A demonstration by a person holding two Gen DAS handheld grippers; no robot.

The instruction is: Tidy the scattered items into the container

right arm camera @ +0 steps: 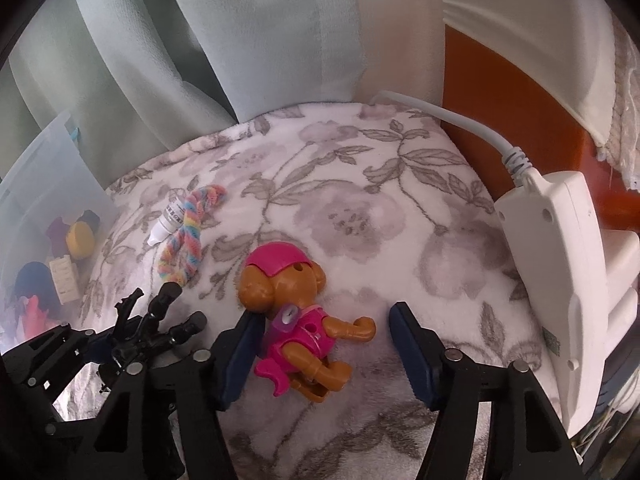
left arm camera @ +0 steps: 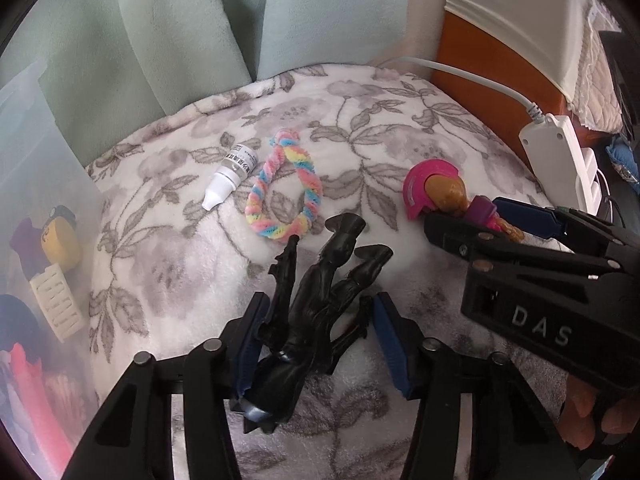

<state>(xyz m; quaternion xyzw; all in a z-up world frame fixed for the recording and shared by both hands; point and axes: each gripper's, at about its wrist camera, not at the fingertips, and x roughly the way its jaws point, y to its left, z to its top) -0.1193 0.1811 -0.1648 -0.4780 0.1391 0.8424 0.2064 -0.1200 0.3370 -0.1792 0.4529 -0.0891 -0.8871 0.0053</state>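
A black spiky toy figure lies on the floral blanket between the blue pads of my open left gripper; it also shows in the right wrist view. A brown puppy toy in pink lies between the open fingers of my right gripper, its body touching the left pad. In the left wrist view the puppy toy sits at the tip of the right gripper. A rainbow rope ring and a small white dropper bottle lie further back.
A clear plastic bin at the left holds several toys. A white power strip with cable lies at the blanket's right edge. Green curtains hang behind, and an orange-brown bed frame stands at the back right.
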